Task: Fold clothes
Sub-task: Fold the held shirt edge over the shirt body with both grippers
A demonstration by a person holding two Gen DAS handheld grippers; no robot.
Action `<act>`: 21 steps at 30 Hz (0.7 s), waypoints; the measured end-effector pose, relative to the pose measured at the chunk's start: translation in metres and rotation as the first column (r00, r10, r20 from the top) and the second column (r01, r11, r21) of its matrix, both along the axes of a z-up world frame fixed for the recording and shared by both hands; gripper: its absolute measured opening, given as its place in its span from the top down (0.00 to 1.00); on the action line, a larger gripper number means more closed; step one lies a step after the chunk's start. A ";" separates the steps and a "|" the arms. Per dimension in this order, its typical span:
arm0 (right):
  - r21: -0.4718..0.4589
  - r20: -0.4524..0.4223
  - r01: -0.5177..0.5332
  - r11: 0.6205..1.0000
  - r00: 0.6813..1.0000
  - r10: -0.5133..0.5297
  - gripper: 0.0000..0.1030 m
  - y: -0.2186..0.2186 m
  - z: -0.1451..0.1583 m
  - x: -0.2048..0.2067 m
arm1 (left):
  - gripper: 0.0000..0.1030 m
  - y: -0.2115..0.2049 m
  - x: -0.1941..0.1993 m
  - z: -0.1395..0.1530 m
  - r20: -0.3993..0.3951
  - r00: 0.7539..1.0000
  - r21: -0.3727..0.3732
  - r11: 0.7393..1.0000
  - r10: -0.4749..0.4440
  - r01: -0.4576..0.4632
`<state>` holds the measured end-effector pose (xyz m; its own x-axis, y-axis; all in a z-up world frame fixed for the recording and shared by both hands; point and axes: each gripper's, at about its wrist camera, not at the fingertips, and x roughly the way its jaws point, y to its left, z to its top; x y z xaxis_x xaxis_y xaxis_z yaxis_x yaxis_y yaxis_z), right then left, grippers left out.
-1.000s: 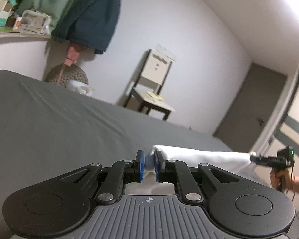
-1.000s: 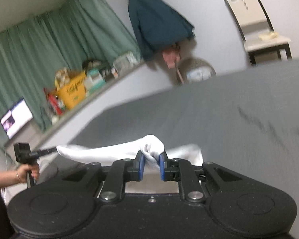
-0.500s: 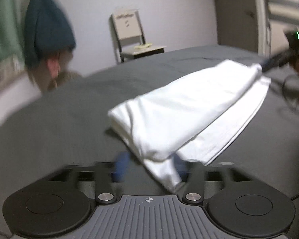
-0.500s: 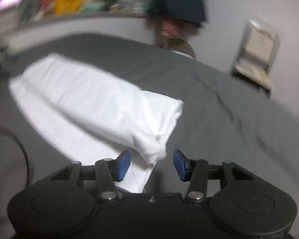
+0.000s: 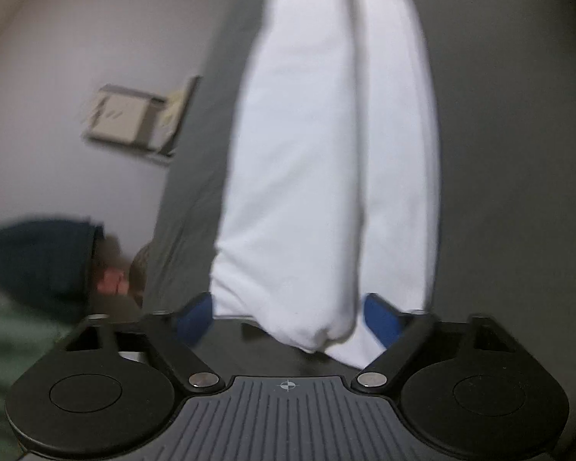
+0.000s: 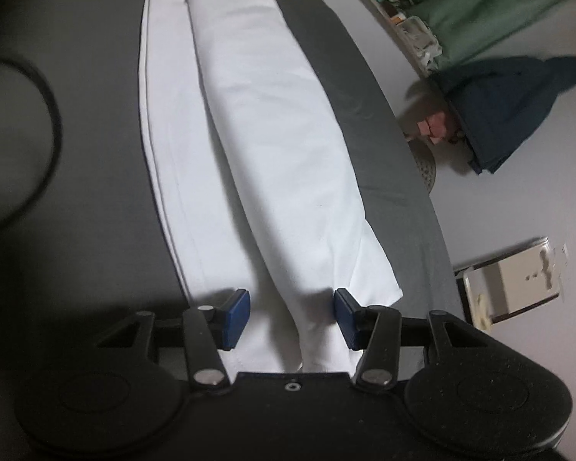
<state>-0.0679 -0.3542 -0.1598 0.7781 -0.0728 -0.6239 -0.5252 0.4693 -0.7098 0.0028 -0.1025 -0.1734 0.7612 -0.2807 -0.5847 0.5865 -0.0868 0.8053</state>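
A white garment (image 5: 318, 153) lies on the grey bed sheet (image 5: 499, 153), folded lengthwise into a long band of two layers. In the left wrist view its near end sits between the blue pads of my left gripper (image 5: 288, 313), whose jaws are closing. The pads stand apart from the cloth. In the right wrist view the garment (image 6: 257, 134) runs away from me across the sheet (image 6: 76, 192). Its other end lies between the pads of my right gripper (image 6: 291, 313), which is open and does not press on it. Both views are rolled sideways.
A pale chair (image 6: 514, 284) stands by the wall past the bed's edge. A dark blue jacket (image 6: 507, 107) hangs beside a green curtain (image 6: 499, 0) and a cluttered shelf (image 6: 403, 11). A black cable (image 6: 46, 88) loops on the sheet beside the garment.
Both grippers have let go of the garment's ends and their jaws have opened. The garment, first stretched between them, now lies folded on the bed. Both views have rolled about a quarter turn.
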 end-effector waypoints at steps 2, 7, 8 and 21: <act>-0.008 0.010 0.003 1.000 1.000 -0.003 0.55 0.004 -0.003 0.006 | 0.39 -0.003 -0.001 -0.004 0.007 1.000 0.037 0.999 -0.010 0.010; -0.080 0.054 -0.024 0.997 0.998 0.029 0.57 0.015 -0.015 0.014 | 0.53 -0.014 -0.013 -0.018 0.078 0.993 0.132 0.988 -0.093 0.082; -0.092 0.060 -0.031 0.995 0.997 0.037 0.62 0.015 -0.018 0.015 | 0.54 -0.014 -0.015 -0.020 0.079 0.992 0.135 0.987 -0.099 0.088; 0.085 0.071 -0.112 0.990 0.992 0.106 0.91 -0.011 0.038 -0.006 | 0.90 0.026 -0.027 0.041 -0.086 0.996 -0.220 0.975 0.000 -0.019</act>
<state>-0.0735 -0.3656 -0.1223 0.8182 0.0684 -0.5708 -0.5300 0.4745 -0.7028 -0.0238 -0.0765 -0.1322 0.7148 -0.4032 -0.5714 0.6532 0.0933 0.7514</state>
